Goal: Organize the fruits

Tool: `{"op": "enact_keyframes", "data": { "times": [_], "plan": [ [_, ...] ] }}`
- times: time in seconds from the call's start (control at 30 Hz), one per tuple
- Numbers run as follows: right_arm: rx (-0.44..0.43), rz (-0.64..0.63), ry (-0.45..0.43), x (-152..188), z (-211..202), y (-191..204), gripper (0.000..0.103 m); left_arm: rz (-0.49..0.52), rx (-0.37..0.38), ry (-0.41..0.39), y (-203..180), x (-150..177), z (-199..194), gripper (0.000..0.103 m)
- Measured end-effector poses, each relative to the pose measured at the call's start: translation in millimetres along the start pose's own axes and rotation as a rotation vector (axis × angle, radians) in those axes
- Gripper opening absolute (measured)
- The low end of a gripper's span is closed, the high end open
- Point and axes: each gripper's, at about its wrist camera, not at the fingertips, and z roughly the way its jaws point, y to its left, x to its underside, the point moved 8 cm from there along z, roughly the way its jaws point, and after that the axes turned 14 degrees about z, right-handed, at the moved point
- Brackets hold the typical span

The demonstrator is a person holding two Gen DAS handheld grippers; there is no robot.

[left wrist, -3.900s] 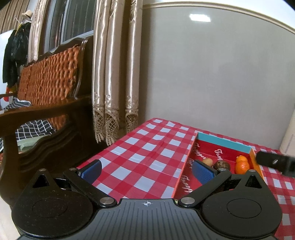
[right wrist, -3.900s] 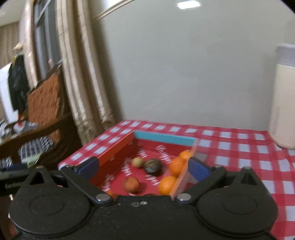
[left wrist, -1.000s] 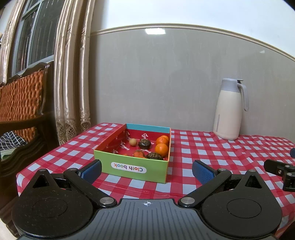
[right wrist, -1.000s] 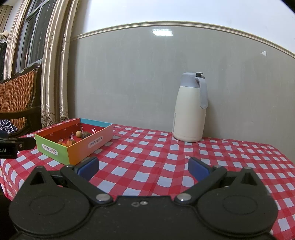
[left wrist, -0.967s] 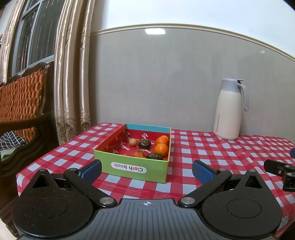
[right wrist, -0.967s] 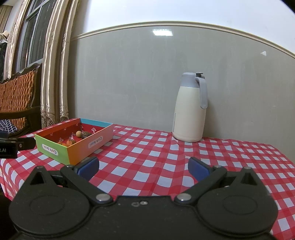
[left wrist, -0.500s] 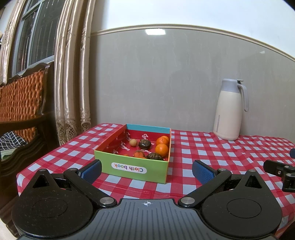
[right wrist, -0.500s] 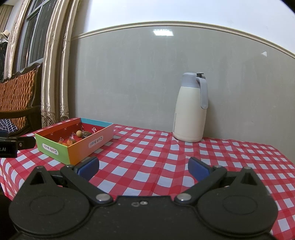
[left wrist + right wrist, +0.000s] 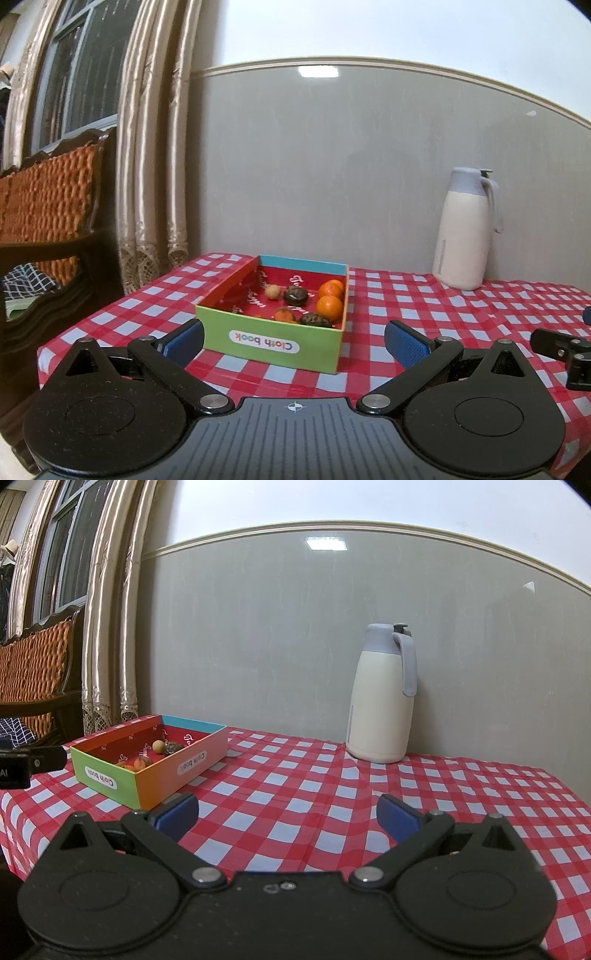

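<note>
Red-white checked tablecloth; green-fronted box; orange fruits.

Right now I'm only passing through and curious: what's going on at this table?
A person holds a two-finger gripper in each hand, sorting fruit. The left gripper and right gripper are both open and empty, hovering at the near side of the checked tablecloth. The fruit sits inside the colourful box: two oranges, a small tan fruit, some dark ones and a small orange piece. A white jug stands by the wall, apart from the box. Nothing is being gripped.
</note>
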Motion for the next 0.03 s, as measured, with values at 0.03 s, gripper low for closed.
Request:
{"op": "enact_keyframes", "data": {
  "times": [0.03],
  "plan": [
    [0.0,0.0,0.0,0.8,-0.3,0.5,0.103,0.0,0.001,0.002,0.1,0.4,0.0,0.103]
  ]
}}
